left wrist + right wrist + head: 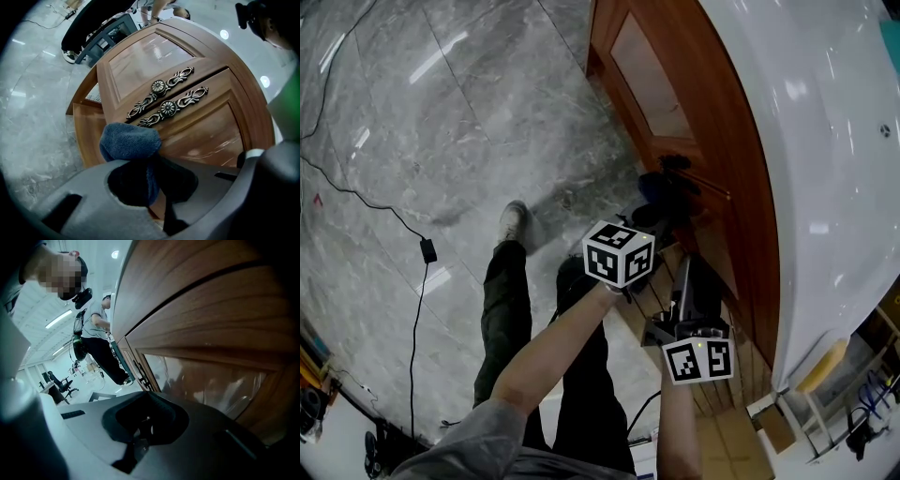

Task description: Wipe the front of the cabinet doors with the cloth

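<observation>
The blue cloth (130,140) is bunched in my left gripper (150,161), whose jaws are shut on it. It is just in front of the lower wooden cabinet door (206,136), below the two ornate metal handles (159,87). In the head view the cloth (661,186) is a dark lump against the cabinet doors (675,141), beyond the left gripper's marker cube (619,251). My right gripper (148,401) is shut with nothing in it, close beside the wooden door panel (211,376). Its marker cube (698,361) is nearer to me.
A white curved countertop (825,141) overhangs the doors. The grey marble floor (441,122) carries a black cable with an adapter (428,250). My legs and a shoe (514,223) stand left of the cabinet. Another person (98,338) and an office chair (61,383) are farther off.
</observation>
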Motion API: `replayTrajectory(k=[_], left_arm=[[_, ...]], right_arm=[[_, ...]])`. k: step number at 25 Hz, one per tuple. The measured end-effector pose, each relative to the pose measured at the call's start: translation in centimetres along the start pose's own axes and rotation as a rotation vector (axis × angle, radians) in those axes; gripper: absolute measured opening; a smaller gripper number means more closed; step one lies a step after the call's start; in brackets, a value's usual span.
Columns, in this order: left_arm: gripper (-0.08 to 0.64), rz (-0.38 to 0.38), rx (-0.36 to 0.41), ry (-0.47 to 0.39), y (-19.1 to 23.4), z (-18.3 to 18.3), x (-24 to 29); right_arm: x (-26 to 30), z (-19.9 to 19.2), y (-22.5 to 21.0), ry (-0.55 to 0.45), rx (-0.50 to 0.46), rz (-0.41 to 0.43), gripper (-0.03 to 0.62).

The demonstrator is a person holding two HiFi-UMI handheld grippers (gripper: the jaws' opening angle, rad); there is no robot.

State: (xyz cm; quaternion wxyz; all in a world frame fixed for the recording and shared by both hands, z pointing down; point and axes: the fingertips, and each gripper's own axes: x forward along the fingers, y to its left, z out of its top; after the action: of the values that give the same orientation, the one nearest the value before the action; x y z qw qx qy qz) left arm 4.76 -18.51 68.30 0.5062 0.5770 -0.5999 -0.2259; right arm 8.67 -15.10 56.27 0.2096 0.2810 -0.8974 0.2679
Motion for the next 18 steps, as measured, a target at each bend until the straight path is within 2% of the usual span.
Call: replayTrajectory(k=[18], left_arm=[[0.034,-0.116,0.065,-0.035,-6.8,4.0,-2.9]], right_arm=[[-2.6,0.2,0.0,-0.038,0.074,-0.049,0.008]])
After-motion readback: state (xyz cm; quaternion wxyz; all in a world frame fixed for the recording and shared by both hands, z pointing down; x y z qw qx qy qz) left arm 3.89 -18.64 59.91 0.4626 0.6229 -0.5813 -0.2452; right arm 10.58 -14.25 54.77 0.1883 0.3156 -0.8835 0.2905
